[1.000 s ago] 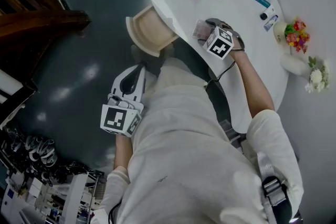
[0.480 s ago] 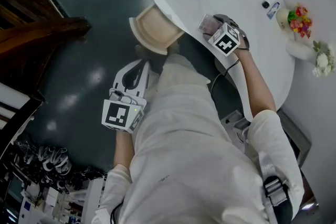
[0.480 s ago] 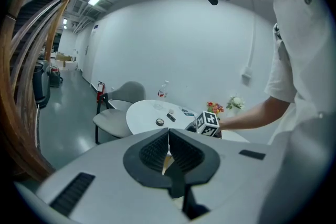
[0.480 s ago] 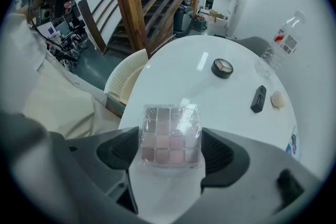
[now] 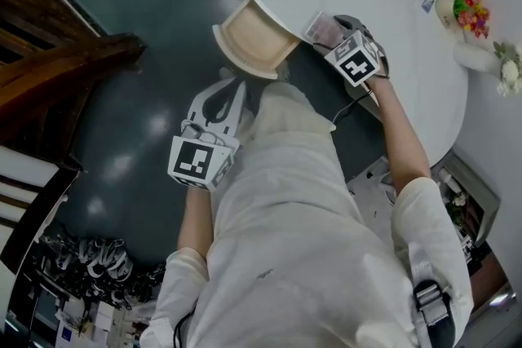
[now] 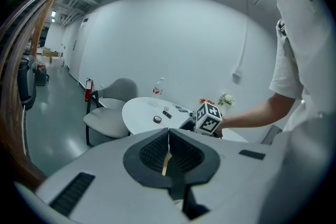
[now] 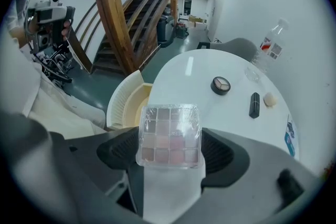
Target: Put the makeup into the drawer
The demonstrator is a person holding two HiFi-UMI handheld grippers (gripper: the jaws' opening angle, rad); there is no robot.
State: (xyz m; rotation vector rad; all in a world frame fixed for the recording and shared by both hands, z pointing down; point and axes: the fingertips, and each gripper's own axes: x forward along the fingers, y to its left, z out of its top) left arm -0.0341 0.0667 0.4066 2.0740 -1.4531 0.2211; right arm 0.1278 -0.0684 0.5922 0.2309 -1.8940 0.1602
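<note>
Pinching a clear-cased eyeshadow palette (image 7: 169, 128) by its sides, the right tool (image 7: 170, 152) holds it over the near edge of the round white counter (image 7: 210, 68). The palette is just beside the open cream drawer (image 7: 126, 105), which juts out from under the counter's rim. Farther back on the counter lie a round compact (image 7: 220, 84), a black lipstick tube (image 7: 254, 105) and what looks like a beige sponge (image 7: 270, 100), with a water bottle (image 7: 271, 42) beyond. The left tool (image 6: 168, 149) hangs well apart from the counter, over the dark floor beside the person's pale clothing, its 2 jaws pressed together.
</note>
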